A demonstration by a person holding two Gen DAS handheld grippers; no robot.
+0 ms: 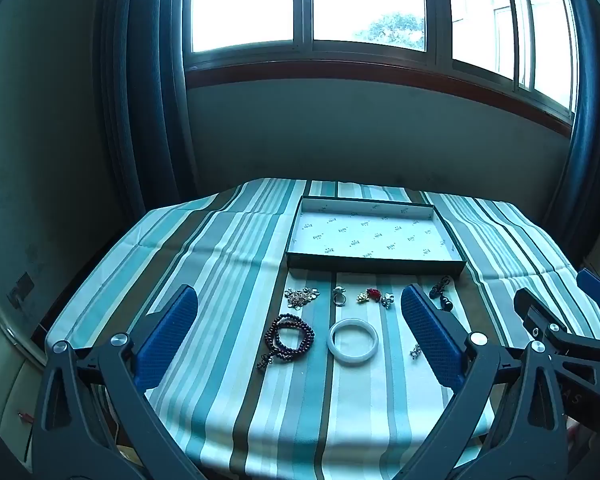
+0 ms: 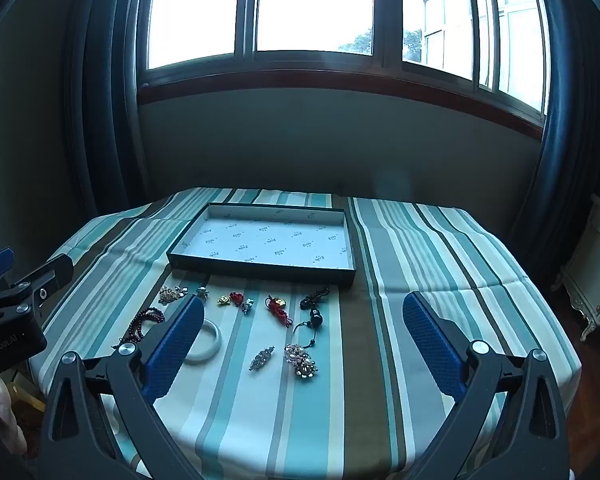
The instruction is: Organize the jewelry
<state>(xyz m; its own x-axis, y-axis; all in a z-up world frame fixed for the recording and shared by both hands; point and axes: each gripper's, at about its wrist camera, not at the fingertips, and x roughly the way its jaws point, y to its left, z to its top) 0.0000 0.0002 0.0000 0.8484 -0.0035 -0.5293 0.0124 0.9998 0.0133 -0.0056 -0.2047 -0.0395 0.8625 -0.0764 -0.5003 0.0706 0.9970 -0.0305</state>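
Observation:
Jewelry lies loose on a striped tablecloth in front of a shallow dark tray (image 1: 374, 269) (image 2: 260, 271) with a white printed lining and nothing in it. A white bangle (image 1: 353, 343) (image 2: 214, 344) and dark red beads (image 1: 289, 336) (image 2: 146, 322) lie nearest. A silver chain pile (image 1: 300, 297), a ring (image 1: 339, 296), red and gold charms (image 1: 370, 295) (image 2: 276, 306) and black beads (image 2: 315, 312) form a row. Two sparkly brooches (image 2: 262, 358) (image 2: 301, 360) lie closer. My left gripper (image 1: 298, 300) and right gripper (image 2: 303, 308) hover wide open above the near table, holding nothing.
The table (image 2: 440, 260) stands under a wide window, with dark curtains (image 1: 148, 100) at both sides. A white cabinet (image 2: 596, 256) stands right of the table. The right gripper shows at the right edge of the left wrist view, and the left one at the left edge of the right wrist view.

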